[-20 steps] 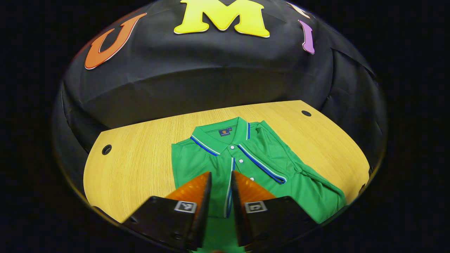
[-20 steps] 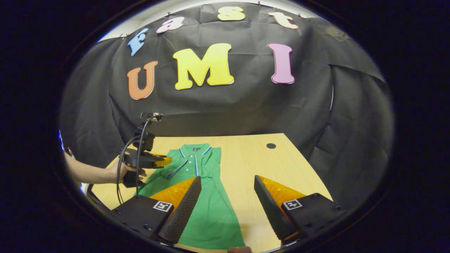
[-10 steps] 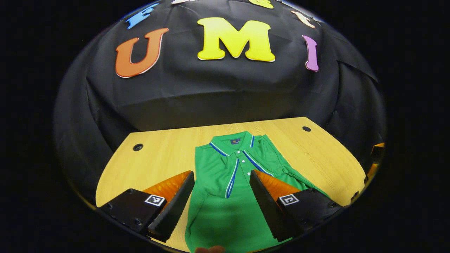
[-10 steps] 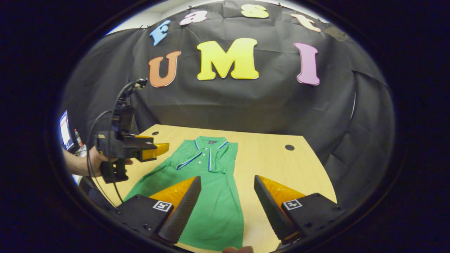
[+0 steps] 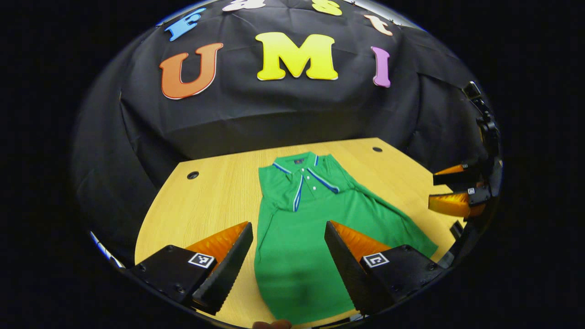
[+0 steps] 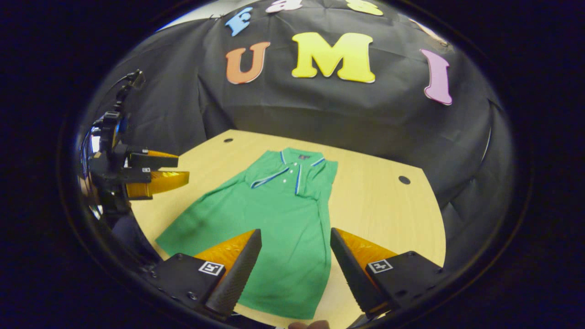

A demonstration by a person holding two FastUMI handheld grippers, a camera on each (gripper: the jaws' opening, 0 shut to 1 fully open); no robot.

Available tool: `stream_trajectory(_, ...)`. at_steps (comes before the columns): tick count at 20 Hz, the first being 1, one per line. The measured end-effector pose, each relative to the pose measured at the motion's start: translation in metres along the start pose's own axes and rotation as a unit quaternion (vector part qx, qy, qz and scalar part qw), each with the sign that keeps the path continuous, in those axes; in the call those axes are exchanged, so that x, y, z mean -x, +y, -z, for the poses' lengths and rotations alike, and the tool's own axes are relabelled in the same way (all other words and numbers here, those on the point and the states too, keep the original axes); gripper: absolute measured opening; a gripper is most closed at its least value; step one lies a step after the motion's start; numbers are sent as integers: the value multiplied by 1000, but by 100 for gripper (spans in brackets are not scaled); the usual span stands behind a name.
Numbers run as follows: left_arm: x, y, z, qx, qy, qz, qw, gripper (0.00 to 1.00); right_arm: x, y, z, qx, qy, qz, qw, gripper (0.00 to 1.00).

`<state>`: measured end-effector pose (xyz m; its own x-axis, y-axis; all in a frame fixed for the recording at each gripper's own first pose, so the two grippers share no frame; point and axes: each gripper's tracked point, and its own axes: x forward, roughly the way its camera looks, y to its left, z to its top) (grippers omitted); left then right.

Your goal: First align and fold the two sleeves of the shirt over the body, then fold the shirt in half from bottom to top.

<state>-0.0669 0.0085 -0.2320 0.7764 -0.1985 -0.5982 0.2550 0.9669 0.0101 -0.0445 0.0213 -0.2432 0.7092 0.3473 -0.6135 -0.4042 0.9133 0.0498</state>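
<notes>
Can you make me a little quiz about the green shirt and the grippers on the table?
1. True or false: the left gripper is shut on the shirt.
2. What colour is the shirt?
A red
B green
C white
3. Fill in: the shirt lies on a wooden ____.

Key:
1. False, its jaws stand open above the shirt, like the right gripper.
2. B
3. table

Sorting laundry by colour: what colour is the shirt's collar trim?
Blue and white stripes on the green shirt; clearest in the left gripper view.
</notes>
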Motion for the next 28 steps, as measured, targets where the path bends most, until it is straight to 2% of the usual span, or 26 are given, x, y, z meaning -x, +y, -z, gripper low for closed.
stream_trajectory(4, 38, -8, 73, -18, 62, 39, 997, 100, 12, 4, 62, 5, 62, -3, 998, 100)
stream_trajectory(5, 46, -9, 91, -16, 81, 43, 996, 100, 16, 3, 75, 0, 73, -2, 997, 93)
stream_trajectory(7, 58, -10, 121, -8, 116, 47, 992, 100, 20, 2, 95, -7, 92, 1, 996, 93)
stream_trajectory(8, 58, -10, 130, -3, 130, 47, 990, 100, 23, 1, 106, -9, 103, 4, 995, 97)
stream_trajectory(12, 51, -24, 159, 25, 171, 45, 984, 100, 31, 4, 150, -10, 156, 0, 988, 97)
stream_trajectory(13, 43, -23, 163, 24, 177, 39, 983, 100, 32, 6, 158, -7, 166, -1, 986, 93)
stream_trajectory(15, 36, -21, 162, 18, 187, 36, 982, 100, 31, 4, 169, 0, 179, 2, 984, 93)
stream_trajectory(16, 35, -21, 161, 16, 189, 34, 981, 100, 28, 3, 173, 1, 183, 3, 983, 97)
stream_trajectory(20, 36, -29, 157, 21, 200, 31, 979, 100, 22, -4, 189, -4, 199, 9, 980, 97)
stream_trajectory(21, 33, -30, 160, 22, 202, 29, 979, 100, 21, -7, 194, 0, 205, 13, 979, 93)
stream_trajectory(22, 29, -31, 161, 25, 204, 28, 978, 100, 23, -8, 195, -1, 209, 9, 978, 97)
stream_trajectory(28, 22, -32, 164, 34, 202, 20, 979, 100, 16, -6, 191, 5, 204, -8, 979, 97)
